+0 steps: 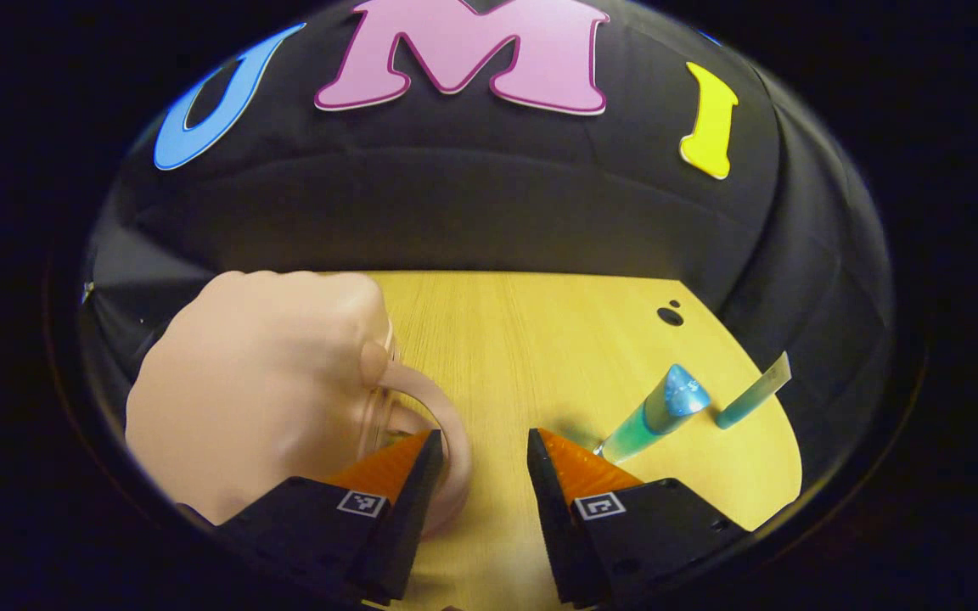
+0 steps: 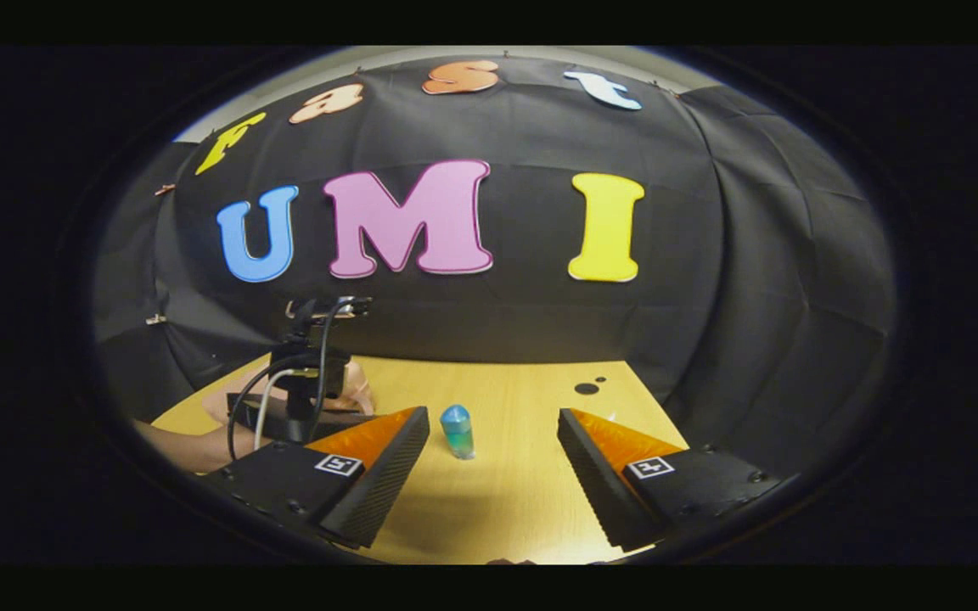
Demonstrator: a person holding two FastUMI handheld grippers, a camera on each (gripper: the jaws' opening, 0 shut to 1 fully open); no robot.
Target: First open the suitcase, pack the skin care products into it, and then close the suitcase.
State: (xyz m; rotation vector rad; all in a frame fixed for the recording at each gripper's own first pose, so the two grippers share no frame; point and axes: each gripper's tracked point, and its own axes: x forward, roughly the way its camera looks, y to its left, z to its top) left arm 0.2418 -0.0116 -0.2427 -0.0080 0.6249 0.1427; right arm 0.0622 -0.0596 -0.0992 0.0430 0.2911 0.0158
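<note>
In the left gripper view a rounded pale pink suitcase (image 1: 260, 382) lies closed on the left of the wooden table (image 1: 523, 339). Its loop handle (image 1: 434, 399) curves around the tip of my left gripper's left finger. The left gripper (image 1: 485, 441) is open, with bare table between its fingers. Right of it lie a teal bottle with a blue cap (image 1: 659, 412) and a teal tube (image 1: 752, 392). In the right gripper view my right gripper (image 2: 493, 417) is open above the table, and the teal bottle (image 2: 457, 431) stands just ahead between its fingers.
A round hole (image 1: 670, 316) sits in the table near its far right edge. In the right gripper view the other gripper (image 2: 302, 399), with black cables, is at the left with a person's forearm (image 2: 192, 445) behind it. Black cloth walls close in the table.
</note>
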